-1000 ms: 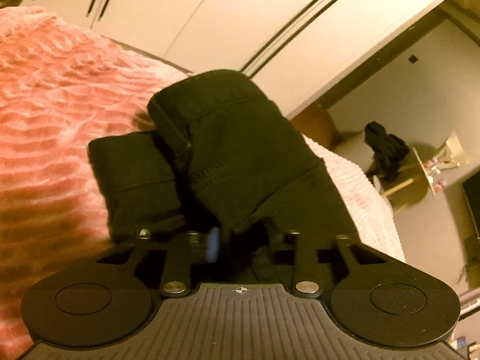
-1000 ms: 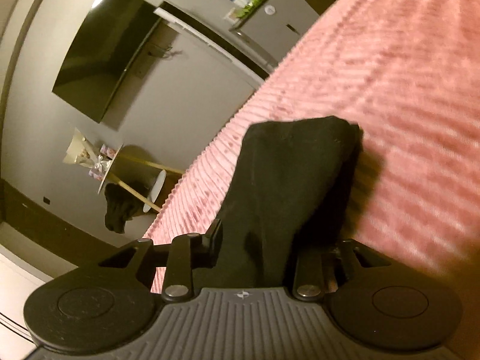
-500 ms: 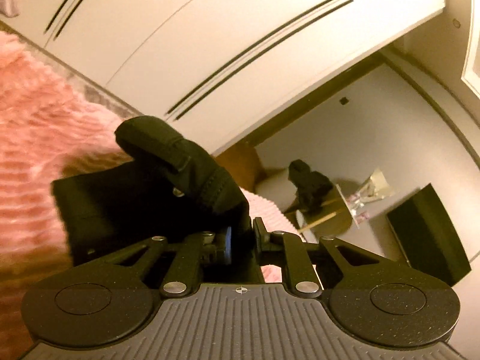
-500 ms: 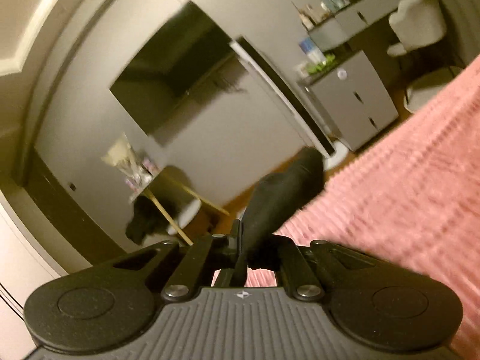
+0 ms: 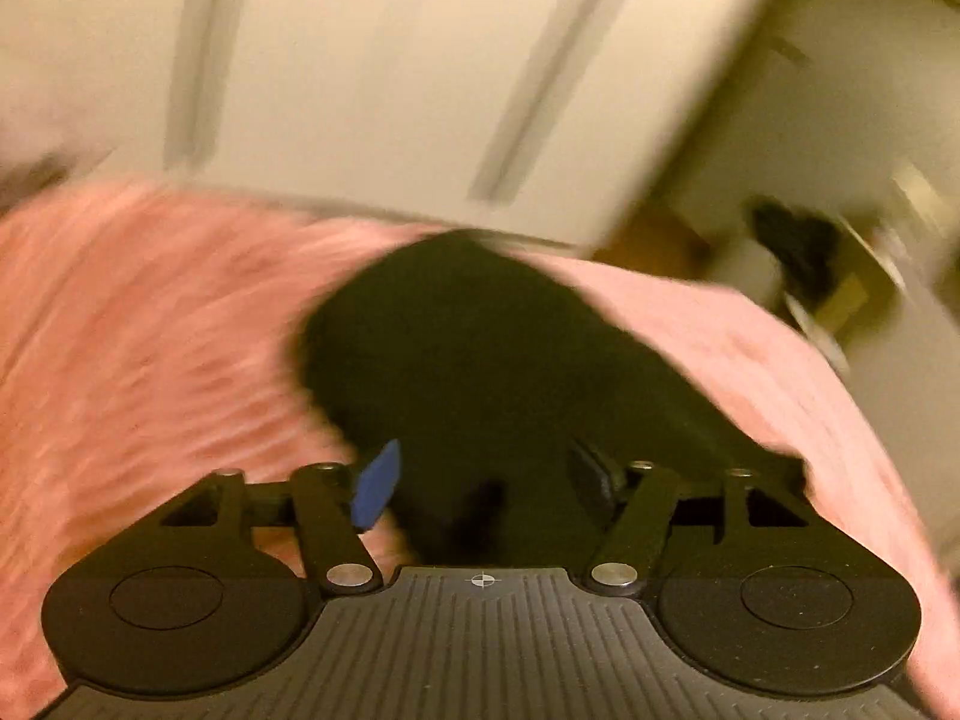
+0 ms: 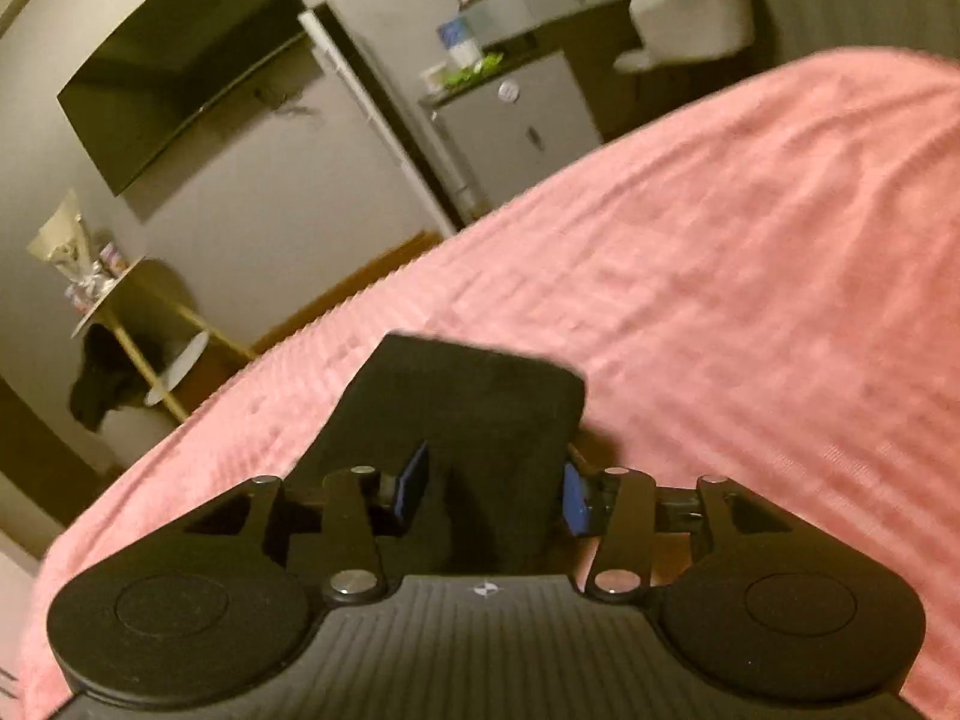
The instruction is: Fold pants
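On the pink ribbed bedspread [image 6: 750,276] the black pants [image 6: 480,414] lie as a compact folded bundle, close in front of both tools. The right gripper [image 6: 492,495] stands spread, its blue pads either side of the near end of the cloth and gripping nothing. The left gripper [image 5: 486,477] is likewise released, fingers wide apart with the dark bundle [image 5: 480,360] lying between and beyond them; that view is smeared by motion, so finer detail is lost. The fabric looks soft, thick and light, the sort that sags and slumps rather than holding an edge, though not slippery on this plush cover. I judge the fold nearly finished. Any further hold is best taken at the near corners, pinching all layers together so the stack does not slide open. Far left, a wall-mounted television [image 6: 180,72] hangs above a small side table [image 6: 126,312].
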The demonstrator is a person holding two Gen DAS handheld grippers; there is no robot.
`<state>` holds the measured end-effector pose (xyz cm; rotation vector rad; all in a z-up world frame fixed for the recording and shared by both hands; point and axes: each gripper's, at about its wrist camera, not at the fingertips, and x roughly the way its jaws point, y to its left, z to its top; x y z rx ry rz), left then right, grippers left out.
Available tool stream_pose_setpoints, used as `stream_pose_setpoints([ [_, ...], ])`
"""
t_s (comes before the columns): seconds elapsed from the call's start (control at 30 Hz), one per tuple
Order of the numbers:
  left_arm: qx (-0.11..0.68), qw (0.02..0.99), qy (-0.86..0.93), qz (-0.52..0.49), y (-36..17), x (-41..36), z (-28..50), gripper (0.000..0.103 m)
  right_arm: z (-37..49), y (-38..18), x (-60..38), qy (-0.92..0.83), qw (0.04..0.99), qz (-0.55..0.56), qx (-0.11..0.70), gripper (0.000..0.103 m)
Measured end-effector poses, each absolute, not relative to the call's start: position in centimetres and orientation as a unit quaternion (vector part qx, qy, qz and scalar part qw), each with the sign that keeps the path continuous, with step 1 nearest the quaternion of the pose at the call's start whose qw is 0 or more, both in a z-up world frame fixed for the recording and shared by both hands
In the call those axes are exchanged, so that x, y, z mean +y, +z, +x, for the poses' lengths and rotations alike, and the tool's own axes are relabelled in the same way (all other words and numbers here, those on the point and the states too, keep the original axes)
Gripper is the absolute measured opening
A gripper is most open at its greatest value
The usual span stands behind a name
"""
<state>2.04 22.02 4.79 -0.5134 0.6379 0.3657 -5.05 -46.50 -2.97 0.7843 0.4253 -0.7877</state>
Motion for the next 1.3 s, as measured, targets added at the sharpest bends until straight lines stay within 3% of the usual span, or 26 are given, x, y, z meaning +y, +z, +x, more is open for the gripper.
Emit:
stream_pose_setpoints([
  [0.13, 0.322, 0.923, 0.061, -0.202, 5.3, 15.1, 7.3, 0.073, -3.8, -2.5, -45.3, -0.399, 0.828, 0.326, 0.222, 0.046],
  [0.3, 0.374, 0.918, -0.023, -0.127, 3.8, 6.6, 12.8, 0.069, -4.3, 0.5, -43.3, -0.466, 0.831, 0.24, 0.187, 0.049],
  [0.4, 0.393, 0.912, -0.059, -0.101, 2.8, 3.7, 14.8, 0.069, -3.4, 2.2, -41.3, -0.414, 0.873, 0.191, 0.175, 0.05],
  [0.47, 0.404, 0.909, -0.067, -0.078, 2.0, 2.7, 16.1, 0.069, -1.1, 2.1, -39.4, -0.306, 0.913, 0.148, 0.226, 0.05],
  [0.57, 0.405, 0.912, -0.05, -0.037, 0.8, 1.2, 17.0, 0.063, 2.7, -0.3, -35.1, -0.183, 0.933, 0.041, 0.306, 0.037],
  [0.6, 0.407, 0.912, -0.038, -0.027, 0.5, 1.3, 17.2, 0.058, 4.1, -1.6, -33.8, -0.167, 0.927, 0.0, 0.336, 0.017],
  [0.63, 0.408, 0.913, -0.024, -0.022, 0.1, 1.6, 17.3, 0.056, 5.6, -3.0, -33.0, -0.166, 0.917, -0.028, 0.361, 0.008],
  [0.8, 0.39, 0.921, 0.024, 0.006, 0.1, 1.4, 19.1, 0.054, 10.6, -5.3, -32.4, -0.208, 0.914, -0.047, 0.346, 0.004],
  [0.93, 0.391, 0.919, 0.047, -0.017, 0.9, 1.5, 19.6, 0.054, 11.7, -4.3, -34.1, -0.211, 0.913, 0.007, 0.35, 0.004],
  [1.0, 0.394, 0.918, 0.031, -0.036, 1.2, 1.7, 19.2, 0.054, 10.4, -2.9, -35.4, -0.206, 0.919, 0.067, 0.329, 0.009],
  [1.13, 0.387, 0.921, -0.023, -0.026, 1.9, 1.3, 16.7, 0.063, 4.2, -1.2, -37.6, -0.229, 0.929, 0.127, 0.263, 0.048],
  [1.3, 0.394, 0.913, -0.087, -0.059, 2.8, 0.1, 14.6, 0.078, -0.2, 0.1, -41.3, -0.324, 0.909, 0.079, 0.249, 0.057],
])
